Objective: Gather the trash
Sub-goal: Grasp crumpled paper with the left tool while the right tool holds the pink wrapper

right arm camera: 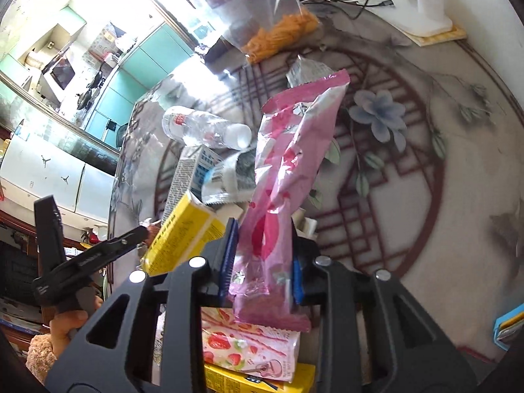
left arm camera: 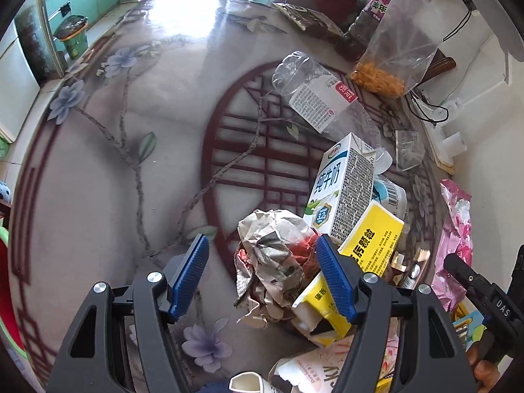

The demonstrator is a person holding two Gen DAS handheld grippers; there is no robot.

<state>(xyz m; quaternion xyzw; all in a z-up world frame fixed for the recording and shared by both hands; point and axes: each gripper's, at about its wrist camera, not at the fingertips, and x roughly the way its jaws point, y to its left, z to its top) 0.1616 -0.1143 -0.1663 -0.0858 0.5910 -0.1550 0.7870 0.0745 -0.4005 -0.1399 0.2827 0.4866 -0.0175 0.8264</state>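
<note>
A trash pile lies on the floral table: crumpled newspaper (left arm camera: pixel 273 255), a white milk carton (left arm camera: pixel 340 190), a yellow box (left arm camera: pixel 373 242), a clear plastic bottle (left arm camera: pixel 314 95) and a strawberry-print box (right arm camera: pixel 252 347). My left gripper (left arm camera: pixel 263 275) is open, its blue pads on either side of the crumpled newspaper. My right gripper (right arm camera: pixel 263 262) is shut on a pink snack wrapper (right arm camera: pixel 288 163) and holds it above the pile. The wrapper also shows in the left wrist view (left arm camera: pixel 455 235), with the right gripper's body at that view's right edge.
A clear bag of orange snacks (left arm camera: pixel 393 49) and dark packets stand at the table's back. White cables and a power strip (left arm camera: pixel 448 124) lie at the right edge. A green bin (left arm camera: pixel 72 39) stands on the floor beyond the table.
</note>
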